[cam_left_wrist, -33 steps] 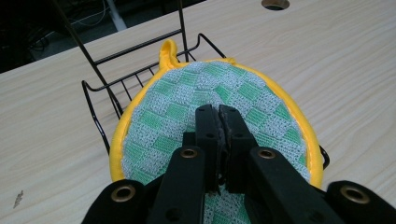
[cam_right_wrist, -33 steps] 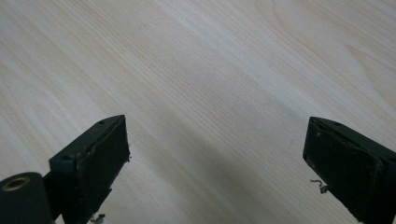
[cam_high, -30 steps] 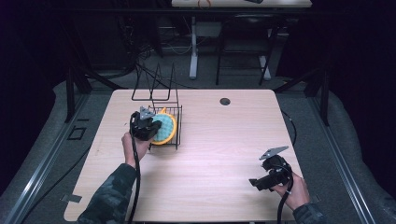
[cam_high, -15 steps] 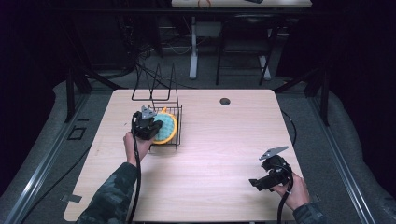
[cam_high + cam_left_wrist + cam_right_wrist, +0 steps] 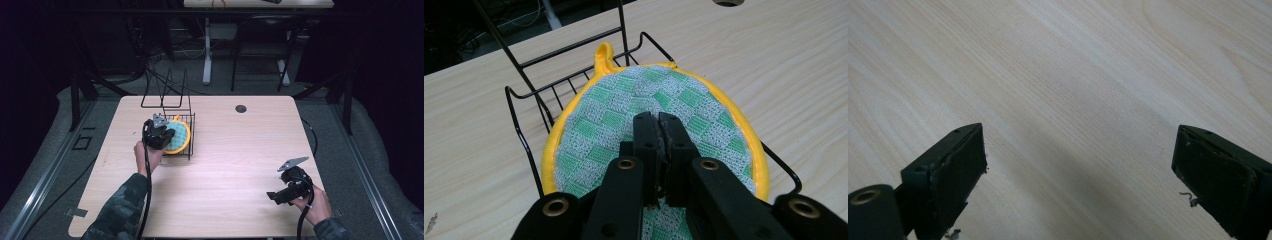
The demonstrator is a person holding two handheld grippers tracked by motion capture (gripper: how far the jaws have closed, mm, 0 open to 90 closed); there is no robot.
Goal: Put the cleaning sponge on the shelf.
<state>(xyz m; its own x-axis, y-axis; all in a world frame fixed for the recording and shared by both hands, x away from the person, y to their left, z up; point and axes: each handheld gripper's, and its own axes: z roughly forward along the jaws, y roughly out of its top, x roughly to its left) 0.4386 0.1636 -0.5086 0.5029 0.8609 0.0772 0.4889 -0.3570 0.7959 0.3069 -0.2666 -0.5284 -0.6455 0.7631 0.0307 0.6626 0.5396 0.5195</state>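
Green-and-yellow pot holder (image 5: 659, 115) sits in the black wire rack (image 5: 531, 130), the left gripper (image 5: 159, 134) closed over its weave, little changed over the last second. Placement looks near completion. The right gripper (image 5: 292, 182) idles over the tabletop (image 5: 240, 150), jaws wide open.

Over the last second the left gripper (image 5: 161, 131) creeps slightly toward the wire rack (image 5: 186, 131), and the green-and-yellow potholder (image 5: 178, 139) in the rack shifts a touch with it, by a barely noticeable amount.
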